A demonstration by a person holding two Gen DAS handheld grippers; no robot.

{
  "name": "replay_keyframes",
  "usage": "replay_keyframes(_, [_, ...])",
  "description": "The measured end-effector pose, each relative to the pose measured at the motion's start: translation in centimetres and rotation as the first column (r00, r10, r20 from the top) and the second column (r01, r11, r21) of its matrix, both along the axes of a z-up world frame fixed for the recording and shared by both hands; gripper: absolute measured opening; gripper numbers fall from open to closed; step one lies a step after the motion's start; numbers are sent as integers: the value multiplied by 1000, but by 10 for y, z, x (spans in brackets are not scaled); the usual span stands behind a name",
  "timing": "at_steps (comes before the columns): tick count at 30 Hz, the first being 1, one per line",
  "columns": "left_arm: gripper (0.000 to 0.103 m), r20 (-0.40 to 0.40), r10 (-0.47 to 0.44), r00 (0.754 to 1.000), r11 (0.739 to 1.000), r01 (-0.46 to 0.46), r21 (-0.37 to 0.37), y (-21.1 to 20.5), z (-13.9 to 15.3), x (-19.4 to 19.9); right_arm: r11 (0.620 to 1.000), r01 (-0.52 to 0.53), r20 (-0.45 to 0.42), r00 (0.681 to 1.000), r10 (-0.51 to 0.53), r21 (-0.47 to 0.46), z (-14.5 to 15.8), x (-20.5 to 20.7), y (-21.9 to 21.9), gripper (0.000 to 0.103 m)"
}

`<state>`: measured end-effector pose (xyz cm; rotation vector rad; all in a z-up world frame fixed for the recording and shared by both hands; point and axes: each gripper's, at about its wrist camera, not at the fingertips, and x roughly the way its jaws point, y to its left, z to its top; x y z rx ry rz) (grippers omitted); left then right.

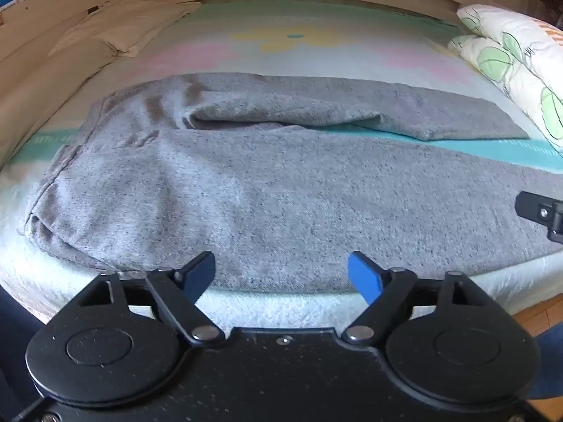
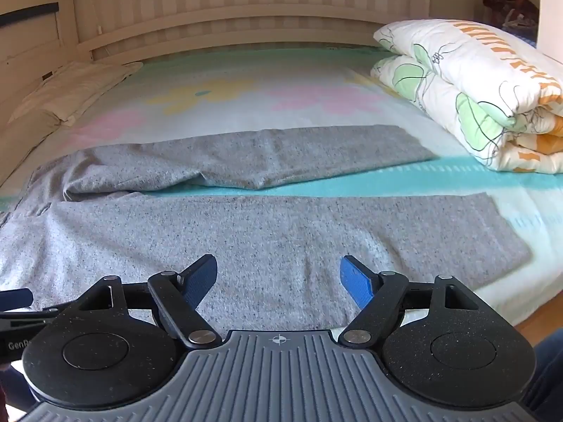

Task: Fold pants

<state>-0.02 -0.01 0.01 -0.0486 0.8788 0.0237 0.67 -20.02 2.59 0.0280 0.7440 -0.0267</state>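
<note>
Grey sweatpants [image 1: 267, 190] lie spread flat on the bed, waistband at the left, both legs running right with a strip of turquoise sheet between them. They also fill the right wrist view [image 2: 267, 242]. My left gripper [image 1: 281, 276] is open and empty, over the near edge of the near leg, close to the waist end. My right gripper [image 2: 278, 279] is open and empty, over the near leg further right. The right gripper's tip shows at the right edge of the left wrist view [image 1: 542, 212].
The bed [image 2: 520, 281] has a pastel flowered sheet. A folded floral duvet [image 2: 485, 95] lies at the right, by the leg cuffs. A cream pillow [image 1: 119, 28] lies at the far left. A slatted wooden wall [image 2: 246, 7] runs behind. Wooden floor [image 1: 538, 313] shows at the near right.
</note>
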Motion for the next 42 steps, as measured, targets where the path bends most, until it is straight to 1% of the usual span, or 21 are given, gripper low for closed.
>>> replay_keyframes(1, [78, -11, 2, 1000, 1000, -2, -1, 0, 0, 0, 1000, -2, 0, 1000, 2, -1, 0, 0, 0, 76])
replay_keyframes(4, [77, -2, -3, 1000, 1000, 3, 5, 2, 1, -1, 1000, -9, -1, 1000, 9, -6, 1, 0, 1, 76])
replay_keyframes(5, [75, 2, -5, 1000, 1000, 5, 16, -2, 0, -3, 1000, -11, -1, 1000, 11, -8, 2, 0, 1, 76])
replay_keyframes(6, [75, 9, -10, 1000, 999, 9, 42, -16, -2, -6, 1000, -14, -1, 1000, 14, -9, 2, -1, 1, 76])
replay_keyframes(7, [74, -4, -23, 1000, 999, 23, 43, -18, -9, -2, 1000, -16, -1, 1000, 16, -9, 3, -1, 1, 76])
replay_keyframes(8, [72, 3, -27, 1000, 999, 26, 42, -19, -9, -4, 1000, -8, -13, 1000, 7, -20, -5, 1, 1, 76])
replay_keyframes(10, [68, 20, -44, 999, 998, 43, 40, -20, -9, -9, 1000, -8, -16, 1000, 8, -23, -4, 2, 3, 76])
replay_keyframes(12, [67, 30, -53, 998, 998, 52, 47, -24, -9, -12, 1000, -11, -15, 1000, 11, -24, -5, -1, 3, 76])
replay_keyframes(13, [67, 16, -72, 997, 996, 72, 44, -20, -3, -8, 1000, -13, -15, 1000, 13, -24, -5, -2, 3, 76])
replay_keyframes(14, [67, 20, -77, 997, 996, 75, 48, -21, -3, -9, 1000, -15, -14, 1000, 14, -25, -6, -4, 3, 76])
replay_keyframes(15, [67, 23, -82, 996, 995, 81, 52, -23, -2, -10, 1000, -6, -21, 1000, 6, -22, -6, 2, 2, 76])
replay_keyframes(18, [67, 23, -99, 995, 993, 98, 59, -26, 0, -10, 1000, -11, -25, 1000, 10, -27, -7, 1, 4, 76])
replay_keyframes(20, [65, 21, -108, 994, 992, 107, 60, -29, 1, -11, 1000, -14, -29, 1000, 13, -28, -7, 1, 4, 76])
replay_keyframes(22, [65, 19, -116, 993, 992, 115, 57, -30, 0, -11, 999, -15, -31, 999, 14, -29, -7, 1, 4, 76])
replay_keyframes(42, [65, 10, -85, 996, 996, 84, 41, -25, 0, -9, 999, -16, -33, 999, 15, -28, -6, 3, 6, 76])
